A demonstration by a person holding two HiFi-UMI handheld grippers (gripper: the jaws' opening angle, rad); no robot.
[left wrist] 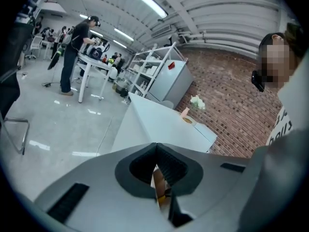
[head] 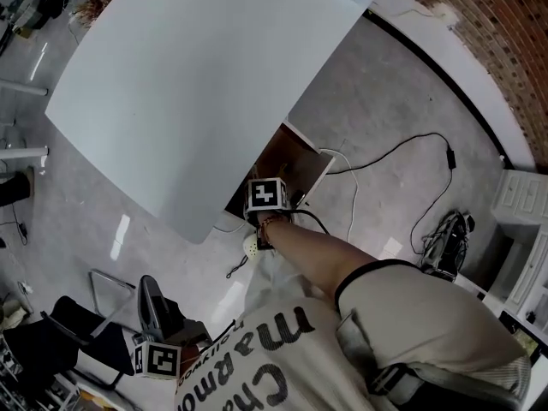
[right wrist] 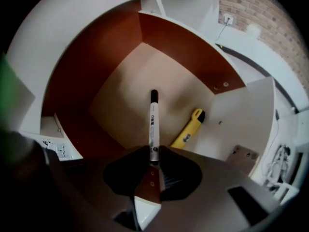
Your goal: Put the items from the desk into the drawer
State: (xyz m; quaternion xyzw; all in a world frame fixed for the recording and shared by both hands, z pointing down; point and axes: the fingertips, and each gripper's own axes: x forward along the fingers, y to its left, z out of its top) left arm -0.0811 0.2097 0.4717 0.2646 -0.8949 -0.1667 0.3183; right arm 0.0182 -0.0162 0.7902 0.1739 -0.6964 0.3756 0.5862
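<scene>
A drawer (right wrist: 120, 95) with red-brown walls and a beige floor stands pulled out from under the white desk (head: 197, 75). My right gripper (right wrist: 153, 161) hangs over it, shut on a white marker (right wrist: 153, 124) with a black cap that points into the drawer. On the drawer floor, against its right wall, lies a yellow utility knife (right wrist: 189, 128). From the head view, the right gripper (head: 265, 197) is at the drawer (head: 295, 165) mouth. The left gripper (head: 158, 360) is held low by my side, and its jaws (left wrist: 157, 166) are shut with nothing between them.
A black cable (head: 402, 148) loops over the grey floor right of the drawer. A white cabinet (head: 522, 199) stands by the brick wall. A dark chair (head: 154, 306) sits at the lower left. A person (left wrist: 77, 52) and shelving (left wrist: 154, 66) are far off.
</scene>
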